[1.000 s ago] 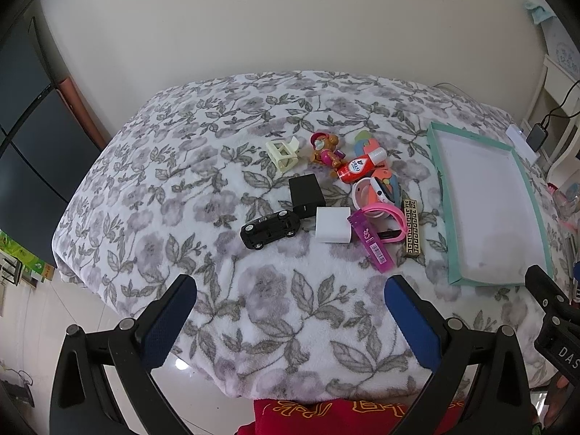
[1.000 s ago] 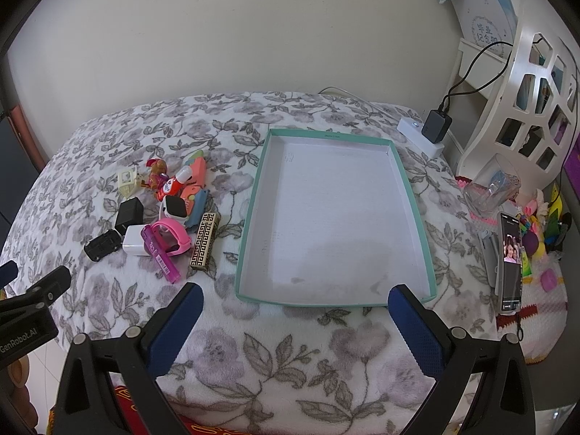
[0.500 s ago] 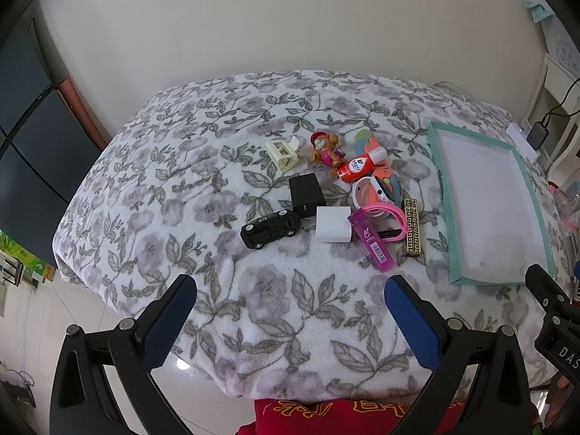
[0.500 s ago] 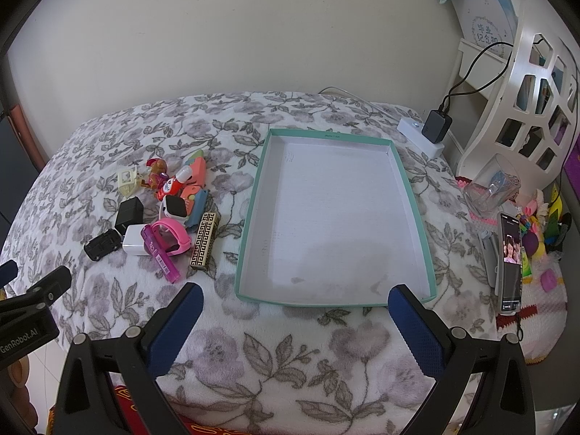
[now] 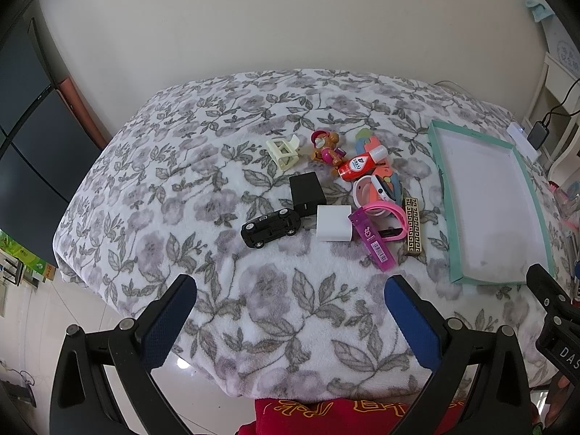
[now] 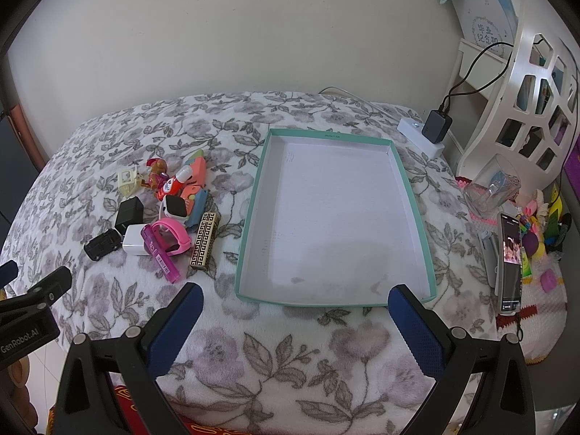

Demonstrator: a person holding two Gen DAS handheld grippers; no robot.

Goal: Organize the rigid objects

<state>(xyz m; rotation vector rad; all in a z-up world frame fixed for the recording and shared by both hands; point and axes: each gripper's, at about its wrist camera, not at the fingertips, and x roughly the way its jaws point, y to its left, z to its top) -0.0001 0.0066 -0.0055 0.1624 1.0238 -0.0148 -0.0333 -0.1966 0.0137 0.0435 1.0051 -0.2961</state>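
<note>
Both grippers hover at the near edge — nothing picked up.

Left gripper (image 5: 290, 301) hangs jaws spread wide, empty, aimed at the toy pile (image 5: 337, 195); right gripper (image 6: 295, 306) likewise spread before the teal tray (image 6: 417, 217). Pile lies on the floral blanket (image 5: 181, 181), just left of the tray — unchanged from a second ago.

The left tool (image 6: 25, 326), seen at the edge of the right wrist view, carries the white lettering "GenRobot.AI" on its black body. The right tool (image 5: 558, 340), seen at the edge of the left wrist view, shows the partial lettering "DAS". A white card (image 6: 487, 25) on the shelf bears the characters "毕业纪念册"; print on the purple lighter (image 6: 161, 255) and red bottle (image 6: 172, 185) is illegible.
</note>
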